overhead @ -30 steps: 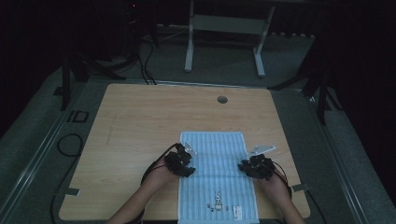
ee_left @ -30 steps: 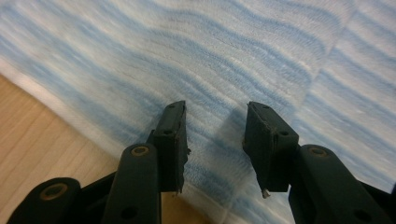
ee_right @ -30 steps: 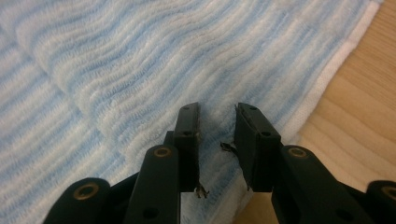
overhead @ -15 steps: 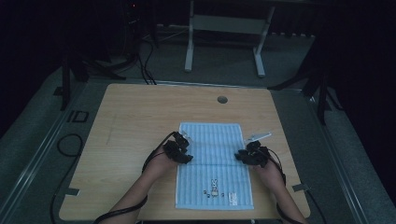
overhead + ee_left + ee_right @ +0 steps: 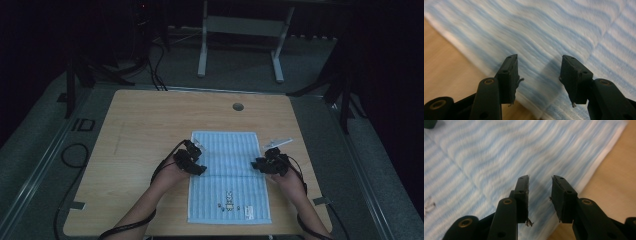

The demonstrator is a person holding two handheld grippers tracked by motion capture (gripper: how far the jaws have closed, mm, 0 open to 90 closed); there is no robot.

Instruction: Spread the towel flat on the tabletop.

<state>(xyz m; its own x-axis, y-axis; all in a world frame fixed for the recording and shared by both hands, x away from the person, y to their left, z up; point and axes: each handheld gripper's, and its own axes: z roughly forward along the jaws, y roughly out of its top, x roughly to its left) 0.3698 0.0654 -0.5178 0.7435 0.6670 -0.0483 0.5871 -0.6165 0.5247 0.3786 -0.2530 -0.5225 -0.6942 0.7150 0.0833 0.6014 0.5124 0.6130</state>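
Observation:
A light blue striped towel [image 5: 230,165] lies spread flat on the wooden table [image 5: 150,125], with a crease across its middle. My left gripper [image 5: 192,161] hovers at the towel's left edge, and my right gripper [image 5: 270,163] at its right edge. In the left gripper view my left gripper [image 5: 537,58] stands open just above the towel [image 5: 549,30]; its jaws have just been opening and nothing is between them. In the right gripper view my right gripper [image 5: 540,178] is also open over the towel [image 5: 499,150], having just opened a little, with an empty gap.
A small pale object [image 5: 278,142] lies on the table beside the towel's far right corner. A round cable hole [image 5: 238,106] sits near the table's far edge. The towel has a small print [image 5: 229,205] and a label [image 5: 248,211] near the person's side.
Both hands moved away from the person, and the towel slid with them toward the far edge. The hands have since stayed almost still.

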